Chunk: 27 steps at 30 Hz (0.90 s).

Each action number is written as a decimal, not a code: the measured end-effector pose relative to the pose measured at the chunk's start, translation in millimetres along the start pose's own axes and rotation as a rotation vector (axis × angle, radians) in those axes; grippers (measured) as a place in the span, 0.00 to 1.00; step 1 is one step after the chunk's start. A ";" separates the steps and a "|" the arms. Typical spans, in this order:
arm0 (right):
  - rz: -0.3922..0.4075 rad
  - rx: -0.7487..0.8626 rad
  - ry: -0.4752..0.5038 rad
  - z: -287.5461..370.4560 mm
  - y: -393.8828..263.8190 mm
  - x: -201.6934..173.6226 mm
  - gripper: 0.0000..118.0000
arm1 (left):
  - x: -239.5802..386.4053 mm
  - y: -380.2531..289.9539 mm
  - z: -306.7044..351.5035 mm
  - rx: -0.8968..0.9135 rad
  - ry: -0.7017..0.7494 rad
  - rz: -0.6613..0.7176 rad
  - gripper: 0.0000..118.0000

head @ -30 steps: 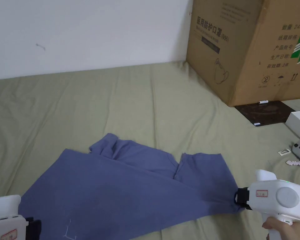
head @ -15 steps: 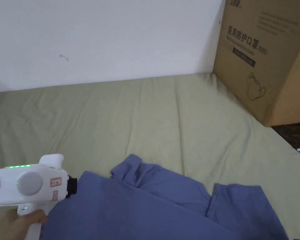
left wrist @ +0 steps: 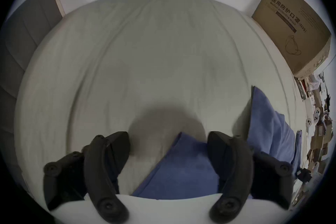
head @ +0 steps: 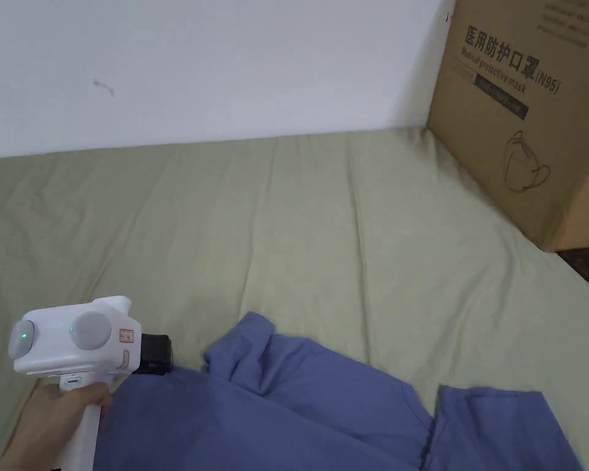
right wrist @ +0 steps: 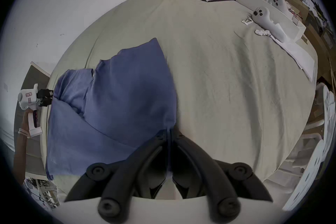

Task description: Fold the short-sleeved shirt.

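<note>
Left gripper (head: 164, 356), held in the person's left hand (head: 54, 420), jaws spread wide; right gripper (right wrist: 170, 134), jaws pinched together.

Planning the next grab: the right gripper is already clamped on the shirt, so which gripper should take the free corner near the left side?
Probably the left gripper: its jaws stand open with the shirt corner between them; the right gripper is shut on another edge.

Soft, even light fills the head view, with no glare and only faint shadows. Both gripper views are dimmer, bent by fisheye and ringed with black corners. In the left gripper view a round shadow falls on the bed (left wrist: 145, 64) ahead of the blurred fingers (left wrist: 116, 144).
</note>
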State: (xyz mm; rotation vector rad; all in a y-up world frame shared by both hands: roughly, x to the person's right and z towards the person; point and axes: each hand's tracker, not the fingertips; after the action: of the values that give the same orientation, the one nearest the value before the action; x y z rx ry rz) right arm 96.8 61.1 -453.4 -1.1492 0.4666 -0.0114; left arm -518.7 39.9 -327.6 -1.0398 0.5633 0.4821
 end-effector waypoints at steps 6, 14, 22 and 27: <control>-0.030 -0.007 0.004 -5.9 3.2 0.2 0.03 | -3.8 -4.4 13.3 0.053 0.043 -0.090 0.00; -0.016 0.042 -0.013 12.7 17.0 -12.0 0.03 | -8.5 -9.8 88.1 0.134 0.005 -0.039 0.00; -0.013 0.184 0.079 57.6 65.6 -44.7 0.03 | -26.6 -14.3 200.6 0.295 0.016 -0.046 0.00; 0.056 0.284 0.098 90.6 113.6 -95.9 0.03 | -42.4 -12.2 273.5 0.422 0.075 -0.024 0.00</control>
State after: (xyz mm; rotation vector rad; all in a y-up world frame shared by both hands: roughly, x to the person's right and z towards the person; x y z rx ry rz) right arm 17.1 211.4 -490.3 -0.8588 0.5650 -0.0839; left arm -487.7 275.6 -185.5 -0.6618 0.6837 0.2860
